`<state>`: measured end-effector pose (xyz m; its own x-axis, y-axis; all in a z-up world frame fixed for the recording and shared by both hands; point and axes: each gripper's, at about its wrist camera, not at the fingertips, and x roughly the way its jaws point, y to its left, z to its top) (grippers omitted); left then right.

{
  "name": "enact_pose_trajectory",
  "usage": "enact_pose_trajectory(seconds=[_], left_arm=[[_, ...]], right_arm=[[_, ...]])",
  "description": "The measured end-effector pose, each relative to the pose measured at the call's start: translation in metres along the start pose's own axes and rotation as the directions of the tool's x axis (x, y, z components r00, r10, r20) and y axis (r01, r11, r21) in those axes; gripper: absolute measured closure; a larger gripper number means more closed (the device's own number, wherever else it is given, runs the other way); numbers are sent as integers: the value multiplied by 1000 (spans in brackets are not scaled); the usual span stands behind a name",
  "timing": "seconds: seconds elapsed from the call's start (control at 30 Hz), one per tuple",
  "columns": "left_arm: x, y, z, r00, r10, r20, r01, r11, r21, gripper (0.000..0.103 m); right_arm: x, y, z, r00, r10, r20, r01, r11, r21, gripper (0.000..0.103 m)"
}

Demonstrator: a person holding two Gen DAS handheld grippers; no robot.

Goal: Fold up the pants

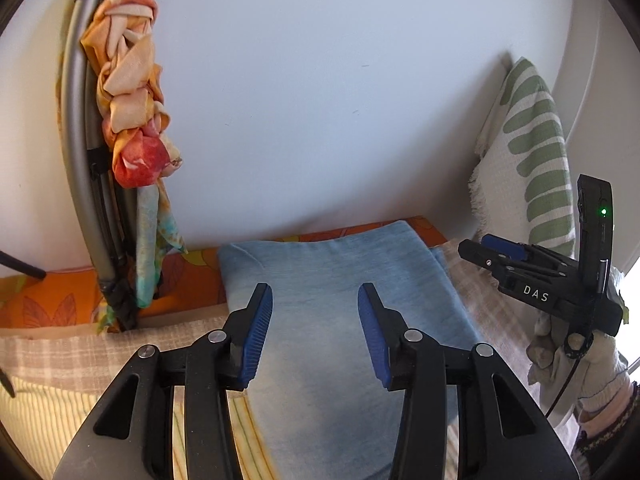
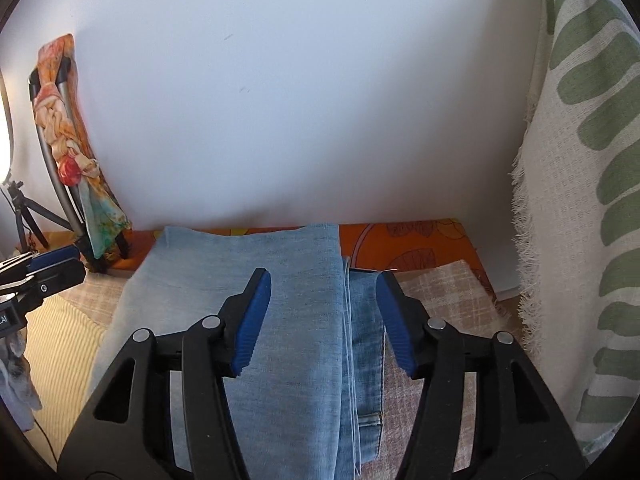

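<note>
The light blue denim pants (image 1: 328, 320) lie folded in layers on a checked cloth, reaching back to the wall; in the right wrist view (image 2: 288, 320) the stacked edges and a hem show on their right side. My left gripper (image 1: 316, 332) is open and empty, hovering over the pants' near part. My right gripper (image 2: 324, 320) is open and empty above the pants' right edge. The right gripper (image 1: 520, 264) also shows at the right in the left wrist view, held by a gloved hand. The left gripper (image 2: 40, 272) shows at the left edge in the right wrist view.
A checked cloth (image 2: 440, 292) covers the surface over an orange patterned sheet (image 2: 408, 244). A folded frame draped with an orange floral scarf (image 1: 132, 120) leans on the white wall at the left. A white and green fringed throw (image 2: 580, 200) hangs at the right. A small tripod (image 2: 24, 216) stands far left.
</note>
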<state>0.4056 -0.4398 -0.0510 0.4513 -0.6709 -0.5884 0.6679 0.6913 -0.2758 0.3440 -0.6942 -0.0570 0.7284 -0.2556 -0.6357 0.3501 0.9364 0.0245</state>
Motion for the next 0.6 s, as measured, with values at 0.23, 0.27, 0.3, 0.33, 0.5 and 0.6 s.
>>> enact_pose_trajectory(seconds=[0.23, 0.27, 0.3, 0.33, 0.5, 0.6], left_arm=[[-37, -16, 0, 1000, -12, 27, 11, 999, 34, 53], [-45, -19, 0, 999, -11, 35, 10, 999, 42, 51], [-51, -21, -1, 999, -11, 44, 9, 999, 48, 47], [-60, -24, -2, 998, -16, 54, 13, 998, 55, 43], [-95, -33, -8, 997, -29, 70, 24, 997, 72, 37], [-118, -37, -14, 996, -34, 81, 28, 996, 80, 34]], right_arm=[[-43, 10, 0, 999, -1, 33, 1, 1000, 5, 41], [-51, 13, 0, 999, -2, 44, 2, 1000, 9, 39], [-55, 15, 1, 999, 3, 51, -4, 1000, 12, 36], [-64, 18, 0, 998, 7, 58, -8, 1000, 17, 35], [-100, 32, -7, 998, -2, 66, 2, 1000, -10, 28], [-129, 41, -14, 996, -16, 90, 18, 1000, -21, 23]])
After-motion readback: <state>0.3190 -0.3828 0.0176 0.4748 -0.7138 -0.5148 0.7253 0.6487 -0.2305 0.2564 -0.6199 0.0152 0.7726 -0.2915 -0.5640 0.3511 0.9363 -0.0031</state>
